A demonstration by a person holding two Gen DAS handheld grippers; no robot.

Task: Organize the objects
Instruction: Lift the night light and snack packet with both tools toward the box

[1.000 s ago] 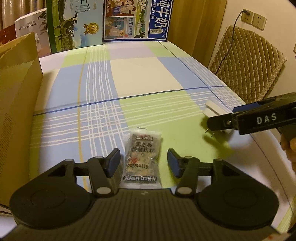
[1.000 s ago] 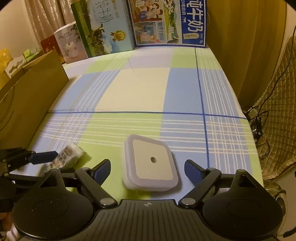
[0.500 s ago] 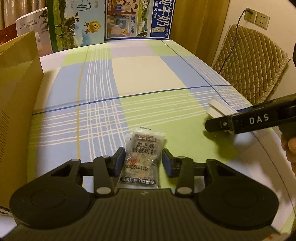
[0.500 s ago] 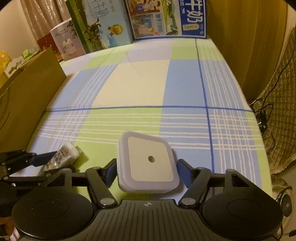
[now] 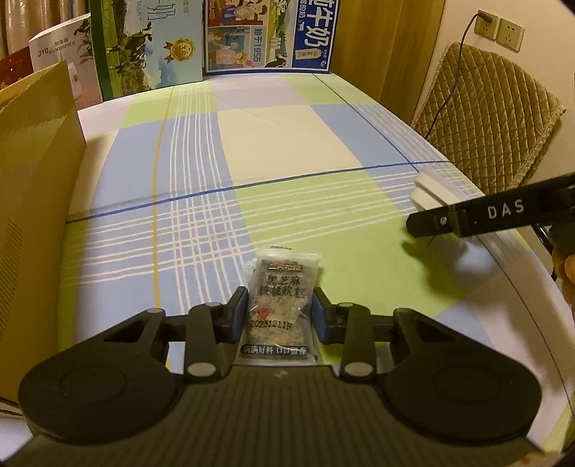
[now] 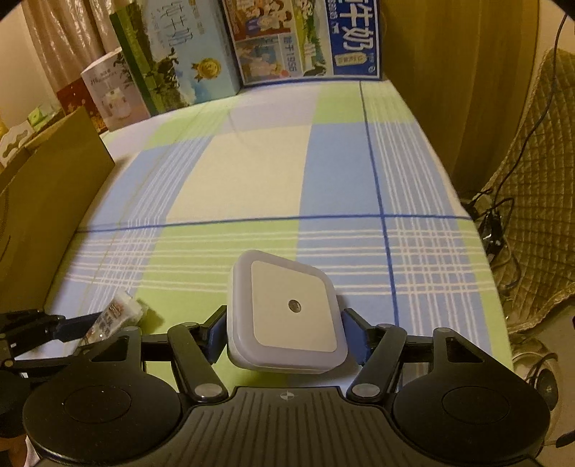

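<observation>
Presently: left gripper closing on small crinkly clear-plastic snack packet, lower centre — light, soft, slippery; best pinched mid-body. Right gripper closing on rigid white square plug-in night light, lower centre — side-held.

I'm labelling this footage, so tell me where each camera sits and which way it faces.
Left wrist: on the left tool, aimed down along the checked tablecloth at a snack packet between its closing fingers; a hand shows at right.
Right wrist: on the right tool, closing on a square night light.
Shared: packet, night light, milk cartons.
</observation>
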